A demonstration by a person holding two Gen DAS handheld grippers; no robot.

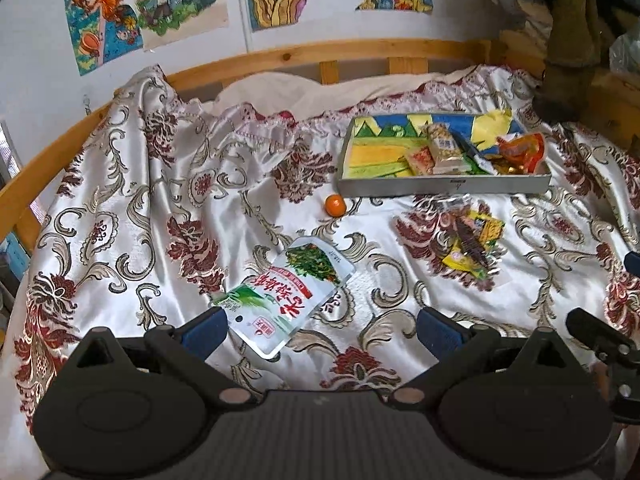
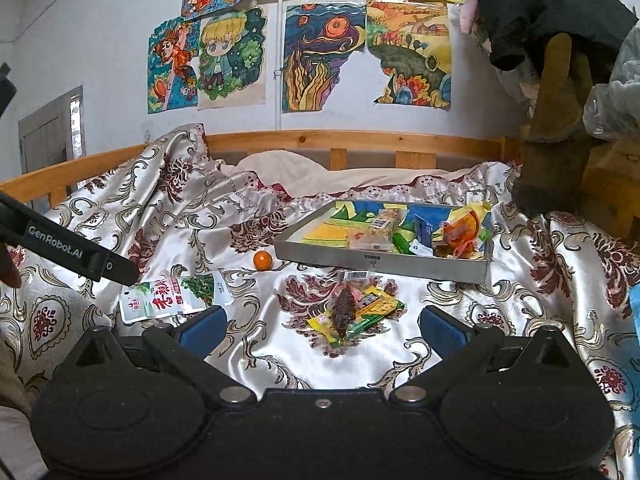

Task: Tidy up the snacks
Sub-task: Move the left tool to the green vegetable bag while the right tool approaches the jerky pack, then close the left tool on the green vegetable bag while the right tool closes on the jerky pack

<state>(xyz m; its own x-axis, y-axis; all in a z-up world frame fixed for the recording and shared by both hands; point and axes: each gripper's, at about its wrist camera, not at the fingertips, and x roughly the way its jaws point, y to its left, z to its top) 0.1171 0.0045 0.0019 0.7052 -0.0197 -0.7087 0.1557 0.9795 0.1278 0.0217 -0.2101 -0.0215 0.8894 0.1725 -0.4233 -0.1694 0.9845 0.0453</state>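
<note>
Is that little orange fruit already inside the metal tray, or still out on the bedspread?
Still out. The small round orange fruit lies on the patterned satin bedspread, just outside the near left corner of the shallow grey metal tray.

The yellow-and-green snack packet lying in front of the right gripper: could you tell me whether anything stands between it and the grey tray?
Nothing visible does. Only bare patterned satin bedspread separates the yellow-and-green snack packet from the grey tray; the small orange fruit sits off left.

Orange fruit (image 1: pixel 335 205) on white, maroon-floral bedspread (image 1: pixel 160 208).
</note>
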